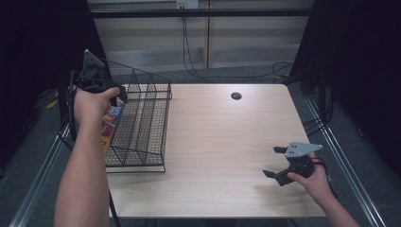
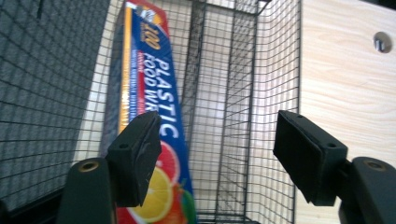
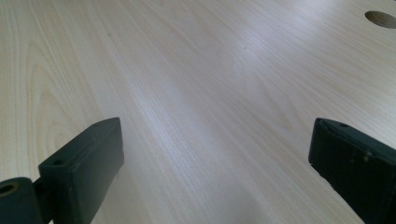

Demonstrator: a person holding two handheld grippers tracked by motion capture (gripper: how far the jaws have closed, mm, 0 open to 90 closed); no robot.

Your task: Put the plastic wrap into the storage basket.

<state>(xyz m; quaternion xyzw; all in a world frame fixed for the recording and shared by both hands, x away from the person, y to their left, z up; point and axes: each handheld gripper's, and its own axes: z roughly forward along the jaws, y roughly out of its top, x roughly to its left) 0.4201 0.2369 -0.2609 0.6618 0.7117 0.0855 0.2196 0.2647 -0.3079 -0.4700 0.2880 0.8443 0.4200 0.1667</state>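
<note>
Light wood table (image 1: 222,142), wire basket (image 1: 142,127) at left edge. Plastic wrap box (image 2: 154,121) lying in basket's leftmost compartment, released. Left gripper (image 2: 219,158) above it, jaws apart, nothing between. Right gripper (image 1: 279,163) parked low over bare tabletop, jaws wide, empty. Placement step looks done; next: lift left straight up, clear of mesh walls and dividers. Plenty of room mid-table.

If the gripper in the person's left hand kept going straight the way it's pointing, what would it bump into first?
Probably the plastic wrap box lying in the wire basket. The left gripper, jaws open and empty, points down along that compartment. Depth is hard to judge, so it might meet the basket's mesh floor beside the box instead.
</note>
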